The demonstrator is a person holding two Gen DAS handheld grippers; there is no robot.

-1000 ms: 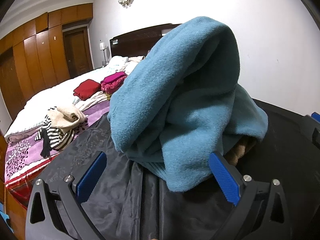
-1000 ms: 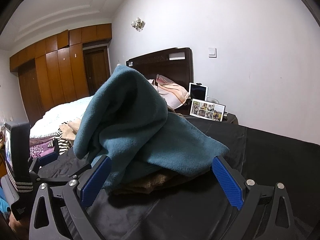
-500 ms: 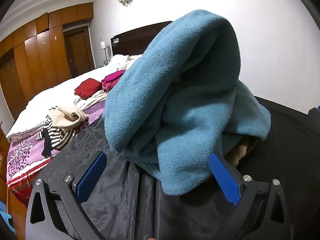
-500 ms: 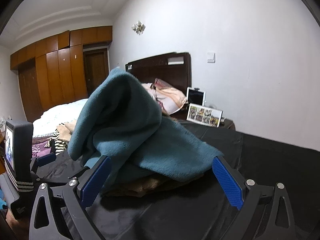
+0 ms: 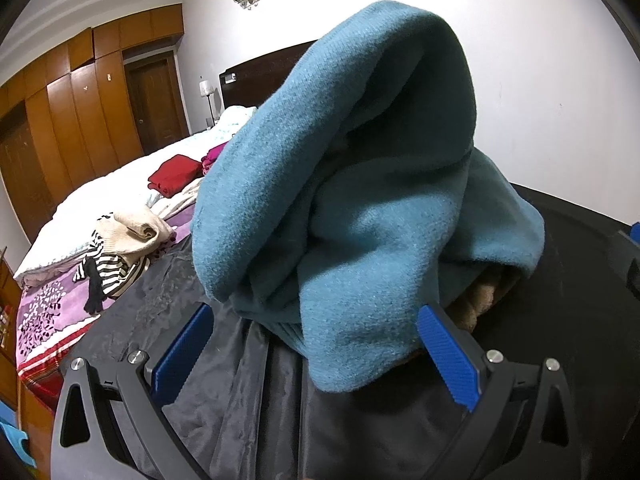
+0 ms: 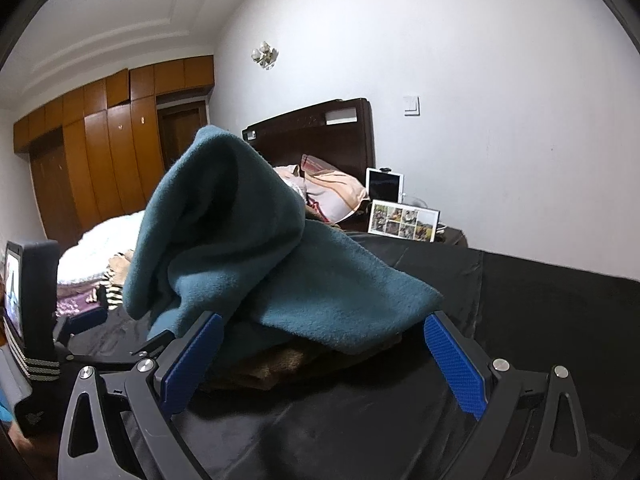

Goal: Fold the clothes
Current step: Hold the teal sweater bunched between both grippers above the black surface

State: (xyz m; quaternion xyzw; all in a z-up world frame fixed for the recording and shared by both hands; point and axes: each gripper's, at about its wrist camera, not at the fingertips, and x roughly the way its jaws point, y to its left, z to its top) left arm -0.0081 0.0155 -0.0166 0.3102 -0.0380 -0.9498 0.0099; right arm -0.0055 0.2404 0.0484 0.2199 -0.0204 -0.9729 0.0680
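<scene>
left gripper (image 5: 312,344): level, jaws wide apart — teal sweater (image 5: 360,200) heaped between fingers
right gripper (image 6: 320,356): level, jaws spread — empty

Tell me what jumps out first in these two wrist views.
A crumpled teal sweater dominates both views, heaped in a tall peak on the black sheet, with a brown garment peeking from under it. Both the left gripper and right gripper sit low in front of the heap, jaws wide open and holding nothing. Behind, on the bed, lie a folded red garment and a cream and striped pile.
</scene>
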